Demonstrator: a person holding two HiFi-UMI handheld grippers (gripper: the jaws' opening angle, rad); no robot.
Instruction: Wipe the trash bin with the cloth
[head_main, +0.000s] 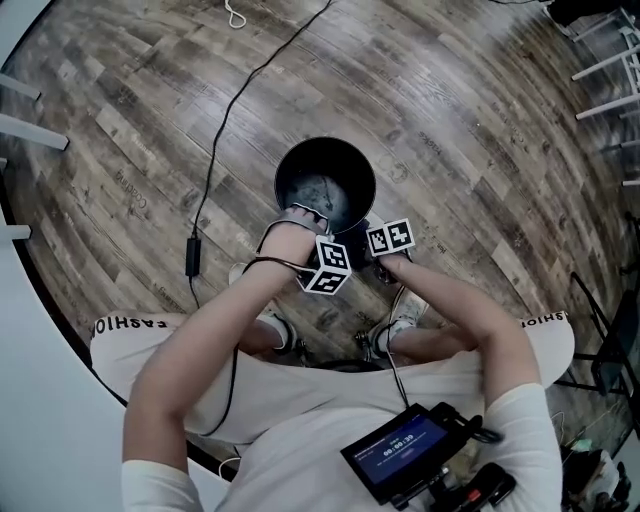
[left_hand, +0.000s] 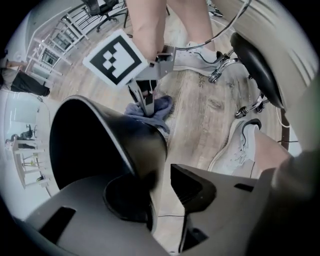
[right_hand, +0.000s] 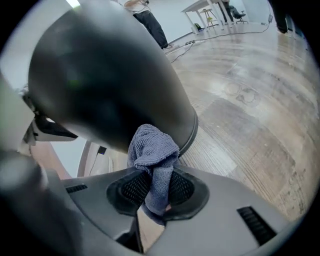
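Bin (head_main: 300, 165) stands mid-frame on wood floor (head_main: 450, 120), shoes (head_main: 408, 308) just below it, cable (head_main: 222, 125) at upper left. Left gripper (left_hand: 160, 187) stands spread astride its rim; right gripper (right_hand: 152, 187) pinches cloth (right_hand: 152, 150) against the outer wall. Marker cubes (head_main: 330, 265) hide its lower rim.

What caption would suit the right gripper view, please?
Right hand-held gripper clamps a grey-blue cloth against the trash bin.

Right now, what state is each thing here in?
Trash bin: open-topped, no lid, on the floor.
Left gripper: fingers apart, astride the bin's rim, not pressing it.
Right gripper: fingers shut on the cloth.
Cloth: bunched, held at the bin's outer wall.
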